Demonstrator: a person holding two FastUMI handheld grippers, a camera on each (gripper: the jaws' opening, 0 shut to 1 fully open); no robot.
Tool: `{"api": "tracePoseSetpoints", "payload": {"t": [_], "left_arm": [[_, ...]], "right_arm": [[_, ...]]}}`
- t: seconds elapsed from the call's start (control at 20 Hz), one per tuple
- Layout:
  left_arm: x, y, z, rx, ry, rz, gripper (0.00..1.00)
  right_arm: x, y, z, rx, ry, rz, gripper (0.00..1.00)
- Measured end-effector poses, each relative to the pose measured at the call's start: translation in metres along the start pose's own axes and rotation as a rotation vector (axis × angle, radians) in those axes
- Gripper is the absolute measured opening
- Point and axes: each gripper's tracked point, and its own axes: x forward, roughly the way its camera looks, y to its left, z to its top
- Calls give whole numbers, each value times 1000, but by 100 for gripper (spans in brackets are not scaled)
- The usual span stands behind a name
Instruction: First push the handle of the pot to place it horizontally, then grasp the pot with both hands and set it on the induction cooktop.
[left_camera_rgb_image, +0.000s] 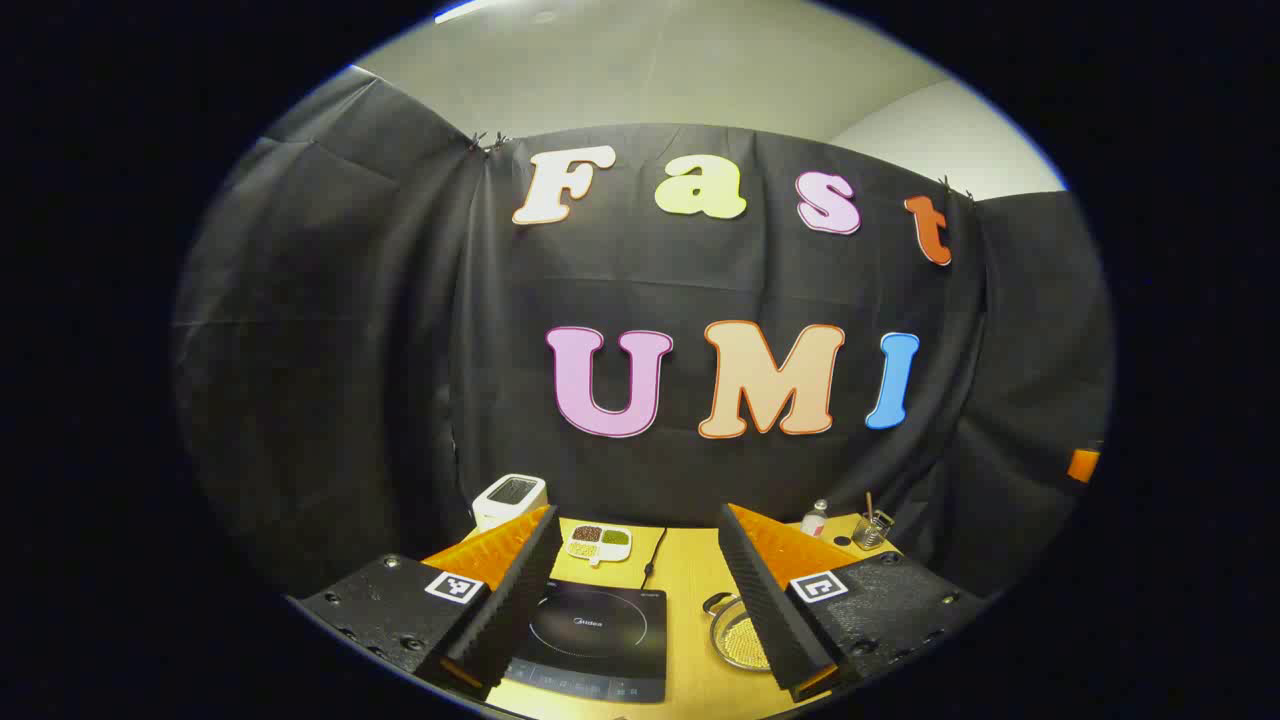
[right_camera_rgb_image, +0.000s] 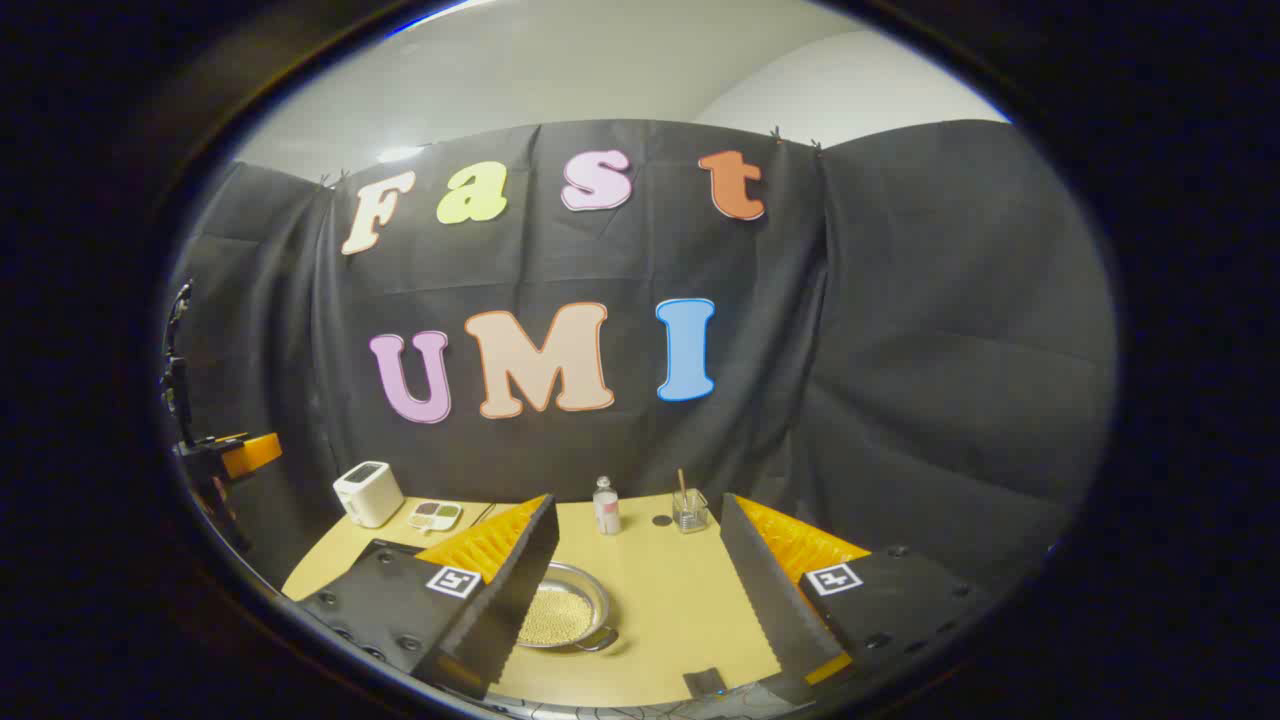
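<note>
In the left gripper view, the left gripper (left_camera_rgb_image: 640, 610) is held above a yellow table (left_camera_rgb_image: 690, 580) with its two fingers spread wide apart and nothing between them. Between and below the fingers lies a black induction cooktop (left_camera_rgb_image: 595, 640). To its right, partly hidden behind the right-hand finger, sits the pot (left_camera_rgb_image: 738, 635), a shallow metal pan holding pale grains, with a small loop handle at its far left edge. Farther back stand a white toaster (left_camera_rgb_image: 508, 498), a divided dish of beans (left_camera_rgb_image: 598, 543), a small bottle (left_camera_rgb_image: 815, 517) and a glass jar (left_camera_rgb_image: 870, 530).

In the right gripper view, the right gripper (right_camera_rgb_image: 640, 600) also has its fingers wide apart, gripping nothing. The pot (right_camera_rgb_image: 565, 608) rests on the table (right_camera_rgb_image: 680, 600) just beside the left-hand finger, which covers part of it; a loop handle shows at its near right edge. Behind it stand the bottle (right_camera_rgb_image: 606, 506) and the jar (right_camera_rgb_image: 690, 510); the toaster (right_camera_rgb_image: 367, 493) and dish (right_camera_rgb_image: 435, 514) lie far left.
</note>
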Motion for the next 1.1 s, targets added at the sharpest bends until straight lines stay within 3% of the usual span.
{"api": "tracePoseSetpoints", "payload": {"t": [1.1], "left_arm": [[-18,24,-10,47,-21,-28,93]], "right_arm": [[-8,27,-15,60,29,2,100]]}}
